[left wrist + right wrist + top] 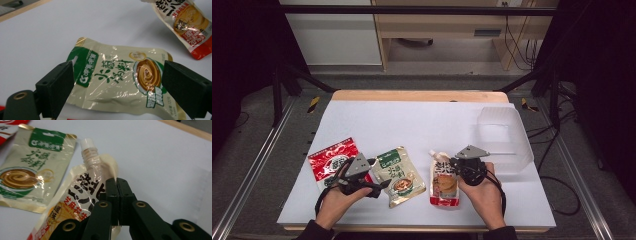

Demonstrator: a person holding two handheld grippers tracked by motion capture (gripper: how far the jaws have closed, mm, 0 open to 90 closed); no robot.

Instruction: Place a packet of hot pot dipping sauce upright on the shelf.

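Spouted pouch (75,195) sits clamped at its upper edge in the right hand-held gripper (116,181).

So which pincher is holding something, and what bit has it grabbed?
The right gripper pinches the spouted sauce pouch by its upper edge, just beside the white cap. The left gripper is open around the green-and-cream packet, holding nothing.

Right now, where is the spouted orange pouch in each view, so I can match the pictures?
High view: spouted orange pouch lies right of centre near the front edge, at the right hand-held gripper.
Left gripper view: top right corner, partly cut off.
Right gripper view: centre, spout up, its edge pinched in the shut jaws.
Shared landmark: the green-and-cream pouch beside it.
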